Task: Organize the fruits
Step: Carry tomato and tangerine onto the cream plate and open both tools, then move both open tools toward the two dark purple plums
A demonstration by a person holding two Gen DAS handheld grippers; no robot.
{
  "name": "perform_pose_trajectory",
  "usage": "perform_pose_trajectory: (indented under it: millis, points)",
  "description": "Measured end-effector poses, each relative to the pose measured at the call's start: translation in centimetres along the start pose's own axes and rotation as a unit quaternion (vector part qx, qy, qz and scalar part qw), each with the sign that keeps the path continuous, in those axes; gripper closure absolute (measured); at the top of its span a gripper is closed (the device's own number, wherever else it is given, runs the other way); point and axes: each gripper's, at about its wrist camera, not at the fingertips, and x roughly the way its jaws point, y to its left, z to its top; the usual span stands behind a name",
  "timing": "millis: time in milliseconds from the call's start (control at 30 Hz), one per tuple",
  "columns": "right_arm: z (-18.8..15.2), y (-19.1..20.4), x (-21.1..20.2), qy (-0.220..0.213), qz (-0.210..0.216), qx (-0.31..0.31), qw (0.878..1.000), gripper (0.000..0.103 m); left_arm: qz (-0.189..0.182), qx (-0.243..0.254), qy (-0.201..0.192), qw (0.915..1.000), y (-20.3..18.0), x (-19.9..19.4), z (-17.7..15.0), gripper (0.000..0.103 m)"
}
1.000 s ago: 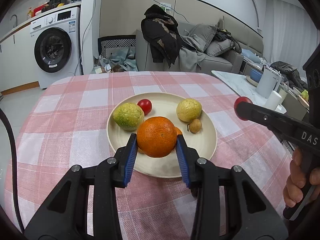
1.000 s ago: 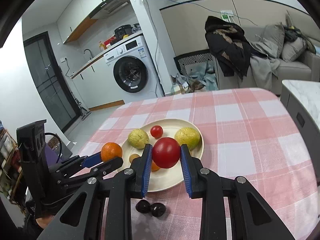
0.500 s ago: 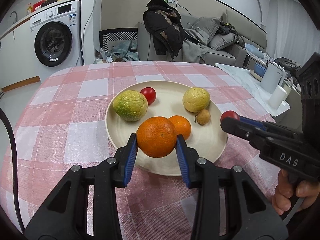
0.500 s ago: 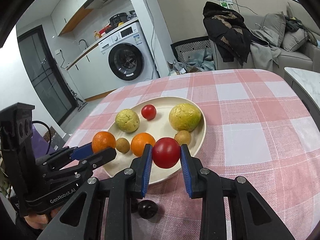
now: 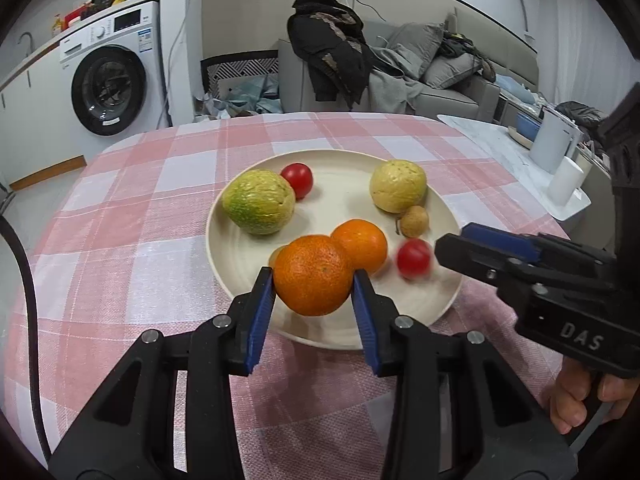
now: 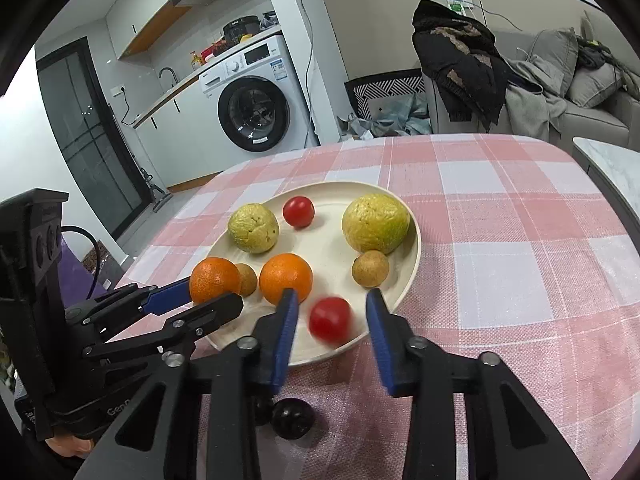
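My left gripper [image 5: 313, 278] is shut on a large orange [image 5: 312, 274], held just over the near rim of a cream plate [image 5: 340, 200]. On the plate lie a second orange [image 5: 360, 244], two yellow-green fruits [image 5: 259, 202] [image 5: 398, 186], a small red tomato [image 5: 298, 180] and a small brown fruit [image 5: 415, 222]. My right gripper [image 6: 332, 300] hangs over the plate's near edge with its jaws opening. A red tomato [image 6: 330, 320], blurred, sits loose between them with neither pad touching it. The left gripper [image 6: 212, 296] with its orange [image 6: 214, 280] shows at the left of the right wrist view.
Two dark round fruits [image 6: 292, 418] lie on the pink checked tablecloth [image 6: 500, 280] under my right gripper. Another small brown fruit [image 6: 246, 278] sits by the held orange. A side table with a white kettle [image 5: 554, 144] stands to the right; a washing machine [image 5: 110, 88] and a sofa [image 5: 440, 80] stand beyond.
My right jaws have parted and the red tomato has slipped out of them, now blurred over the plate. Both grippers have come closer to the plate. The left still holds the orange.
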Motion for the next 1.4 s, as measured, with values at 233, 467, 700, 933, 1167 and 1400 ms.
perform_pose_trajectory:
  millis: [233, 467, 700, 933, 1167, 1400]
  points:
    - [0.1, -0.3, -1.8, -0.008, -0.031, -0.007, 0.999, 0.032, -0.002, -0.009, -0.028, 0.9996, 1.1, -2.6, 0.0, 0.033]
    - [-0.6, -0.4, -4.3, -0.007, -0.036, -0.027, 0.999, 0.0, 0.008, -0.008, -0.046, 0.9988, 1.5, -6.7, -0.8, 0.001]
    - [-1.6, 0.7, -5.3, 0.01, -0.032, -0.06, 0.998, 0.0, 0.021, 0.01, -0.05, 0.9985, 1.0, -9.7, -2.0, 0.001]
    - [-2.8, 1.0, -4.2, 0.037, -0.043, -0.071, 0.996, 0.0, 0.023, 0.017, -0.04, 0.9988, 0.7, -9.4, -2.7, 0.001]
    - [-3.3, 1.0, -3.1, 0.059, -0.053, -0.084, 0.993, 0.0, 0.025, 0.021, -0.02, 0.9993, 0.7, -7.7, -3.2, 0.001]
    - [-4.0, 1.0, -1.8, 0.084, -0.068, -0.092, 0.99, 0.0, 0.022, 0.018, -0.015, 0.9995, 0.9, -7.0, -3.3, 0.001]
